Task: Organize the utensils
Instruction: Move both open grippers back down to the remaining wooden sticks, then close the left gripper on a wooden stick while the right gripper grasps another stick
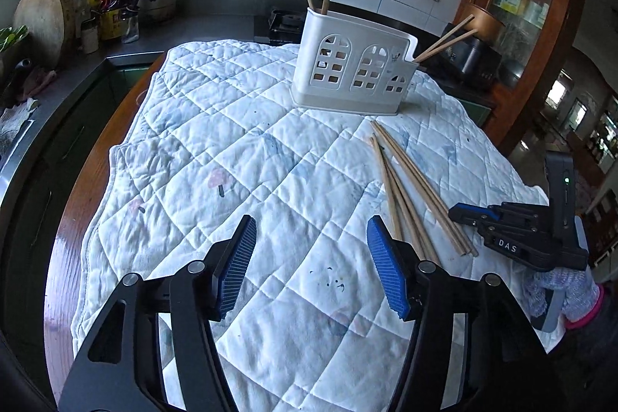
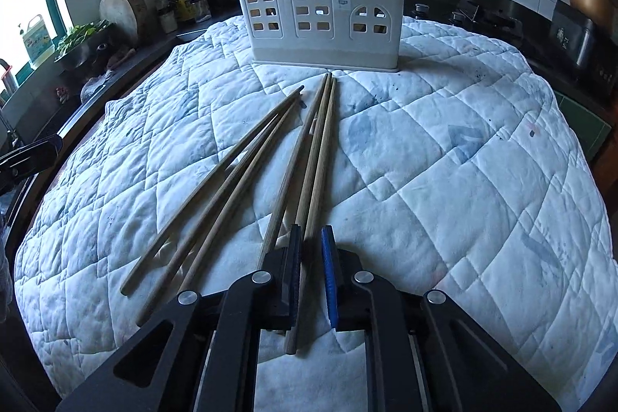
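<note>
Right gripper [image 2: 311, 246], jaws narrowed around one chopstick [image 2: 309, 188] among five lying on the quilt [image 2: 444, 161]; four more stand in the white holder [image 2: 320, 6] beyond. Left gripper [image 1: 311, 263] hovers wide open.

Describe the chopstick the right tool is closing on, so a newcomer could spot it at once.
Start at the white utensil holder on the quilted cloth. In front of it five loose chopsticks fan toward the camera. The one meant is the rightmost, the only one running between the right tool's blue pads.
</note>
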Motion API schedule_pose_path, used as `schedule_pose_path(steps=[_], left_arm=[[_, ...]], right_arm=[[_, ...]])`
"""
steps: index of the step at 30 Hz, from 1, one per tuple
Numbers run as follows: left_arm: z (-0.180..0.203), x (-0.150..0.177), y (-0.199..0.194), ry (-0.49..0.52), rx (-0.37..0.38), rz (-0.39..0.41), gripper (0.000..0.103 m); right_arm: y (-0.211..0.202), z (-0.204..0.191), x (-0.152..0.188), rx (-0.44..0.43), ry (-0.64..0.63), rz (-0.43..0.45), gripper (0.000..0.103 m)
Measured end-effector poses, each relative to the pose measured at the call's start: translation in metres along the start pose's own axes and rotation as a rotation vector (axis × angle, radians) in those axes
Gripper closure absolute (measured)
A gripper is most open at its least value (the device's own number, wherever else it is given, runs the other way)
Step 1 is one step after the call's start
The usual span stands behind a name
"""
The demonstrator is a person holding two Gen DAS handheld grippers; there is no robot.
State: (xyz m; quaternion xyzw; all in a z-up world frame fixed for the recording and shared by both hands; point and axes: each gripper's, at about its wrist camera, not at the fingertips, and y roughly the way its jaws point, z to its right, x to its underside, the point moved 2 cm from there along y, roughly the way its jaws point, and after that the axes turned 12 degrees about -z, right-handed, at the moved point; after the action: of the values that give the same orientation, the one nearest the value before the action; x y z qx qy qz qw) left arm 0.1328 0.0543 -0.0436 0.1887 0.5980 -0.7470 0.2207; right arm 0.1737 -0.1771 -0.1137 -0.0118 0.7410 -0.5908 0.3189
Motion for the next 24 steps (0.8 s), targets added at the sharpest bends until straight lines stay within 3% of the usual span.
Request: schedule_pose_path(steps=[17,24], left_arm=[[0.008,0.01,0.011,0.01,-0.001,-0.035,0.039],[0.034,0.019,0.025,0.076,0.018,-0.072,0.039]], right_arm=[[0.016,0.001,-0.011,0.04,-0.006,-0.014,0.093],[0.013,0.004,-0.01,0.036,0.001,0.0,0.095]])
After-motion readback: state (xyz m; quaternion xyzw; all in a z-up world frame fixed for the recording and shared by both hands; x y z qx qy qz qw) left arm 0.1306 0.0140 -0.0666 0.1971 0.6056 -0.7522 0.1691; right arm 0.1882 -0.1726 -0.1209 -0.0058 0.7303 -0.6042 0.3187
